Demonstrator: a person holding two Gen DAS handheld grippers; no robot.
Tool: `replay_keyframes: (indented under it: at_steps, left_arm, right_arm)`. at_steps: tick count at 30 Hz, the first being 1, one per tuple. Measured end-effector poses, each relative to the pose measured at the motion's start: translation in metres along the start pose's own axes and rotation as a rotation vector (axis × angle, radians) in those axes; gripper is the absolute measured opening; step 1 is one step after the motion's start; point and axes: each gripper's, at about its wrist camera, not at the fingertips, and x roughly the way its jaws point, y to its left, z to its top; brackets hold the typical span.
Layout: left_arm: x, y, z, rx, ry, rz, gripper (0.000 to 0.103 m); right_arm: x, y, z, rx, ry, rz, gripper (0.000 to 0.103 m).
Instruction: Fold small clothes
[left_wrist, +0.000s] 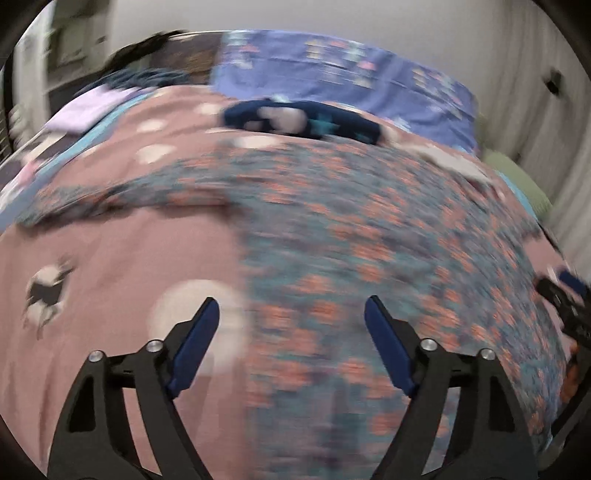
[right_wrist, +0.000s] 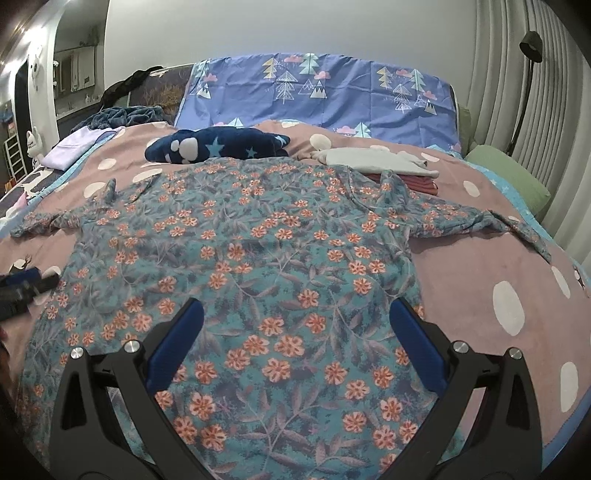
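A teal shirt with orange flowers (right_wrist: 280, 258) lies spread flat on the pink bedspread (right_wrist: 480, 269), sleeves out to both sides. My right gripper (right_wrist: 295, 314) is open and empty above the shirt's lower middle. My left gripper (left_wrist: 291, 314) is open and empty over the shirt's left edge; its view is blurred, with the shirt (left_wrist: 369, 229) to the right. The left gripper also shows at the left edge of the right wrist view (right_wrist: 26, 288), and the right gripper at the right edge of the left wrist view (left_wrist: 565, 295).
A navy starred garment (right_wrist: 218, 147) lies beyond the shirt. A stack of folded clothes, grey on top of red (right_wrist: 380, 162), sits at the back right. A lilac garment (right_wrist: 70, 147) lies back left. A blue tree-print pillow (right_wrist: 321, 92) and a green pillow (right_wrist: 509, 177) line the bed's far side.
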Motion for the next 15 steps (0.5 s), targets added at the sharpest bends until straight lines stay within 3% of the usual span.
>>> replay_keyframes:
  at_steps: [5,7,10,15]
  left_arm:
    - [-0.001,0.102,0.021,-0.223,-0.029,0.130,0.074]
    - [0.001,0.152,0.030,-0.377,-0.038,0.125,0.073]
    - [0.011,0.218,0.039,-0.598,-0.047,0.086,0.073]
    - [0.038,0.276,0.054,-0.774,-0.042,0.130,0.073]
  right_arm:
    - [0.008,-0.003,-0.002,0.006,0.034,0.031,0.089]
    - [0.011,-0.005,-0.002,0.020,0.053,0.047,0.081]
    - [0.017,-0.010,-0.003,0.052,0.080,0.066,0.077]
    - [0.020,-0.013,-0.002,0.074,0.090,0.074,0.077]
